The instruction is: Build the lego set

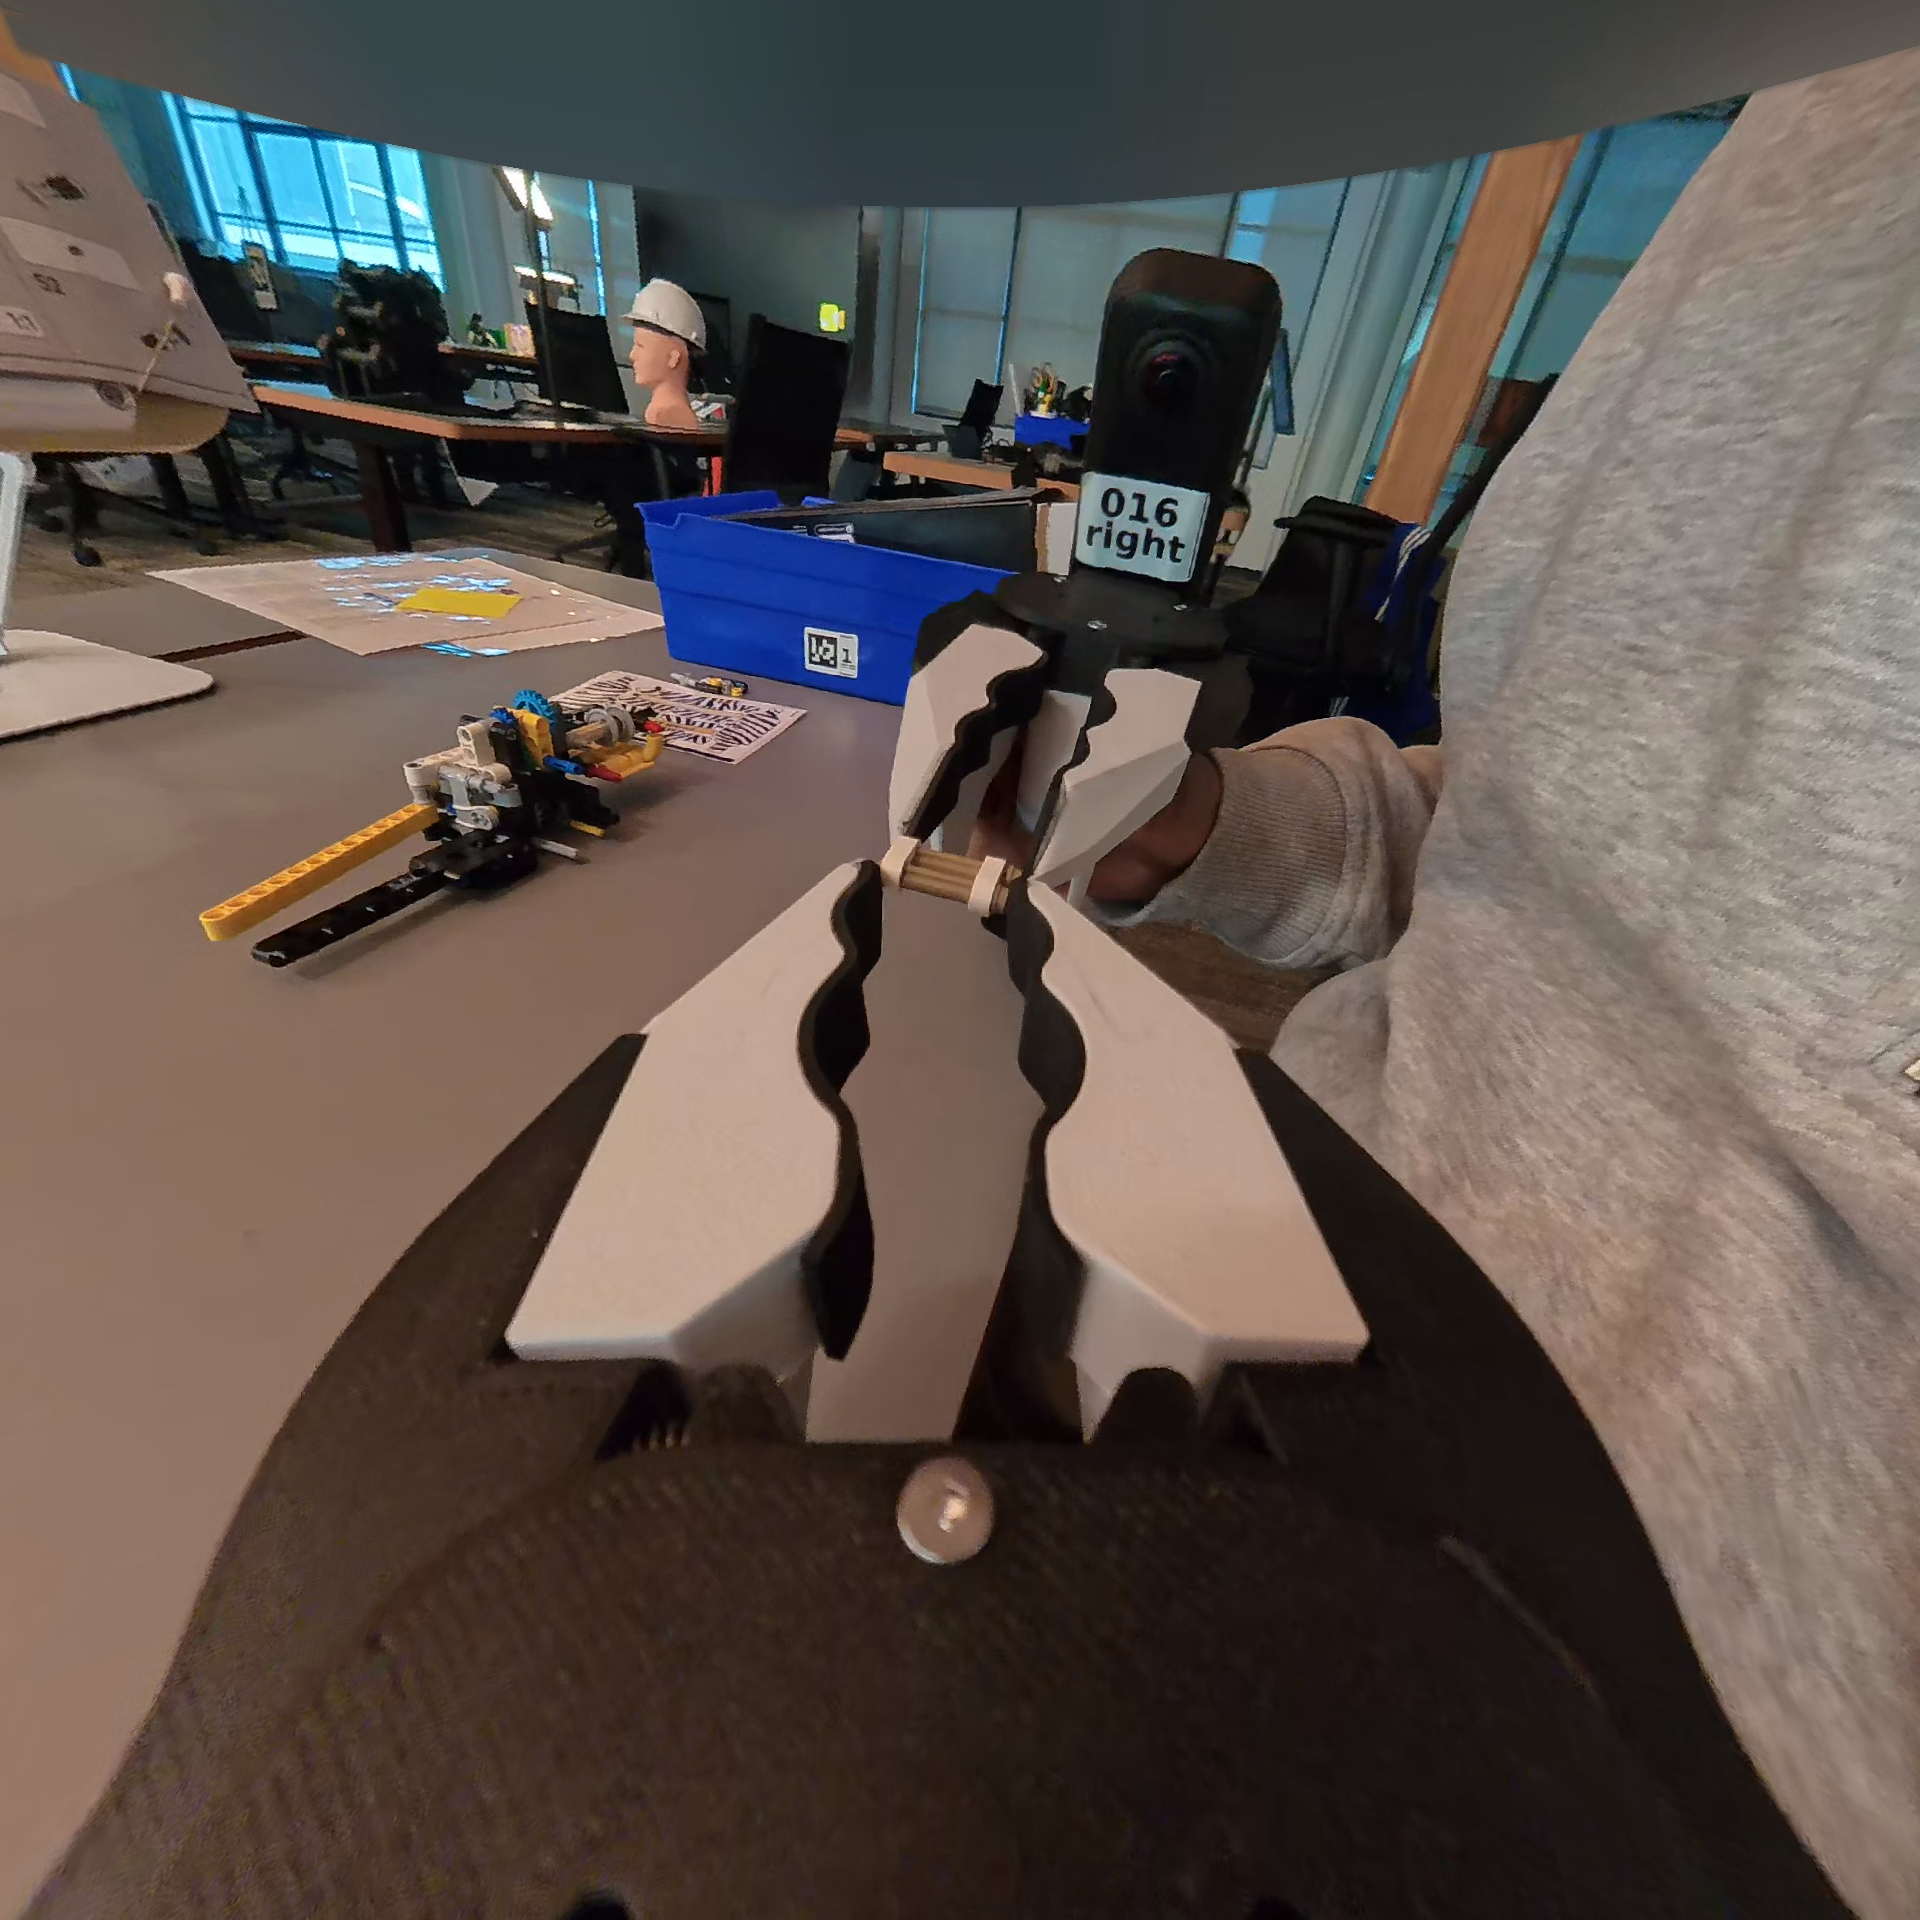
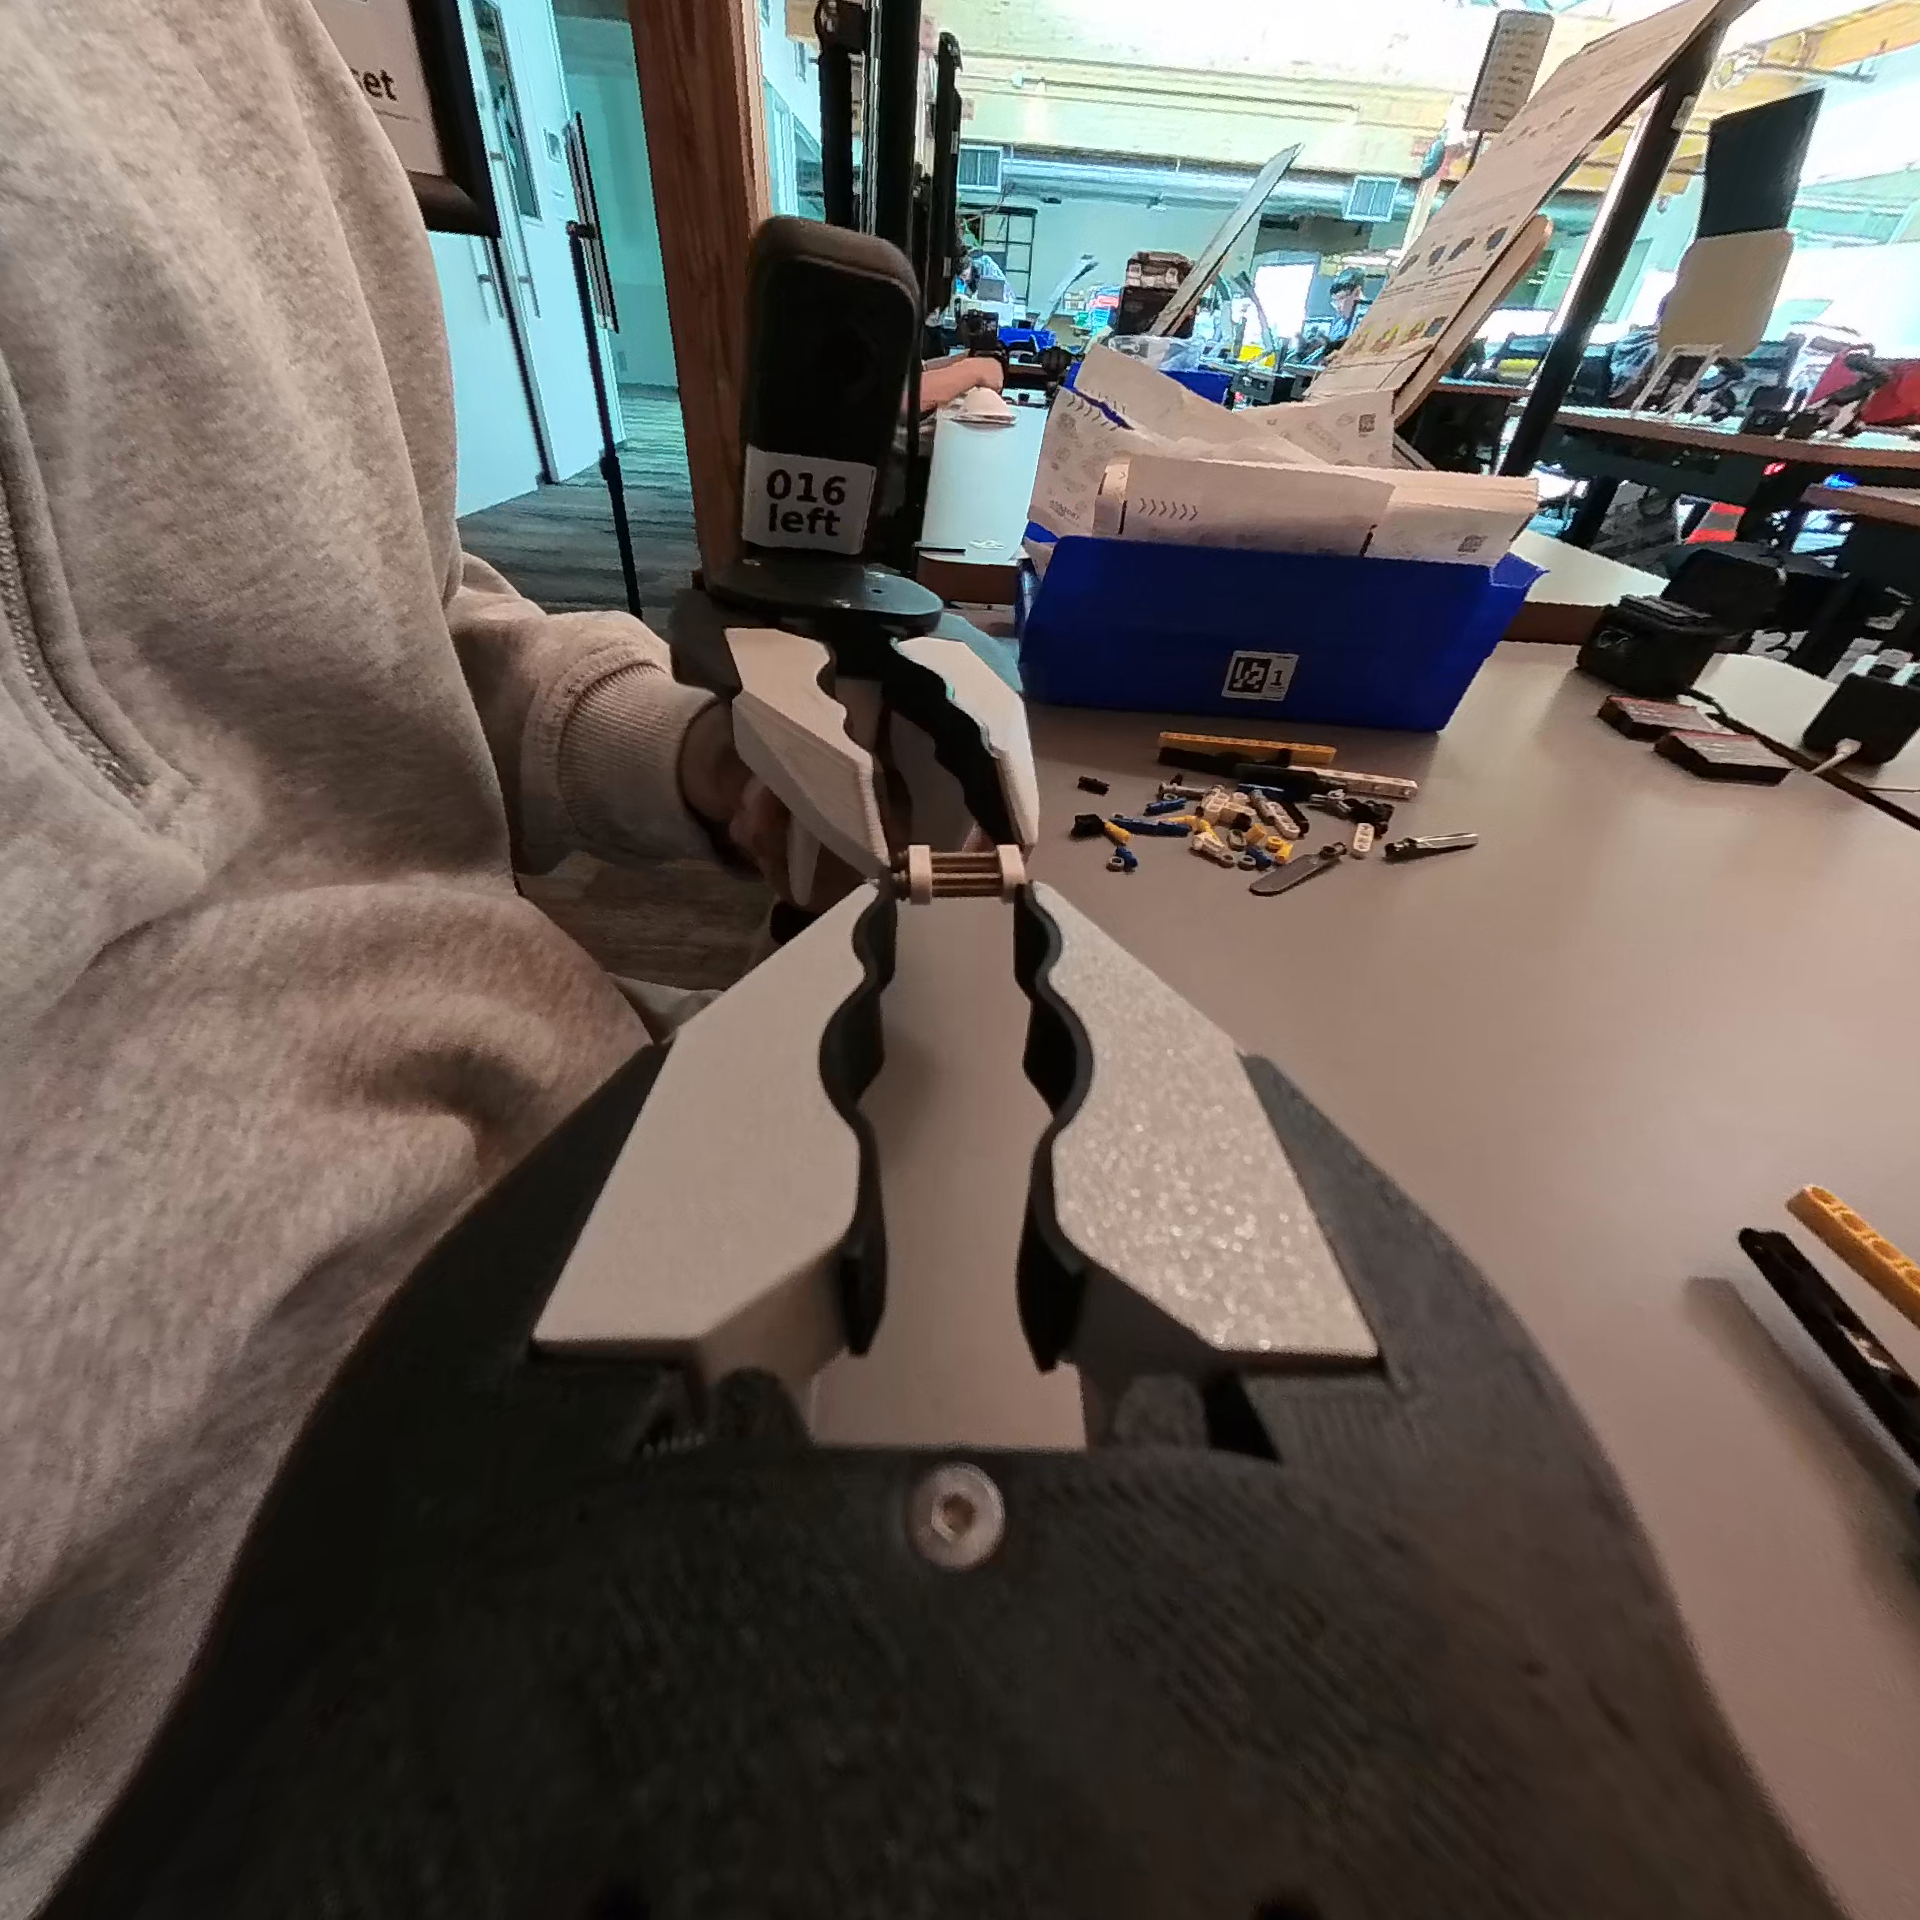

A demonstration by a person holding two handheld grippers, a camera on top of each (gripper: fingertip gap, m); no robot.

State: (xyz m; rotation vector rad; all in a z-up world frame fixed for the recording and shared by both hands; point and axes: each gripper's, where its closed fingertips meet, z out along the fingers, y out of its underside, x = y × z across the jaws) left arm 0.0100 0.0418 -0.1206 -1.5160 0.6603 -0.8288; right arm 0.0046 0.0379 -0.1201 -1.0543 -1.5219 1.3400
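A short tan ribbed lego piece with a white bush at each end [image 1: 948,878] hangs in the air above the grey table [image 1: 312,1091]. My left gripper [image 1: 943,885] and my right gripper [image 2: 951,894] face each other tip to tip, and each has its fingertips against both ends of this piece [image 2: 961,868]. Both grippers are narrowed onto it. The partly built lego model [image 1: 509,779], with a long yellow beam [image 1: 312,873] and a black beam [image 1: 364,902], lies on the table to the left. Several loose lego parts [image 2: 1247,821] lie on the table in the right wrist view.
A blue bin [image 1: 769,608] stands at the back of the table and also shows in the right wrist view [image 2: 1247,644], filled with paper bags. A sticker sheet [image 1: 691,715] lies by the model. An instruction booklet [image 1: 83,260] stands at left. A person's grey sleeve [image 1: 1662,831] is close at right.
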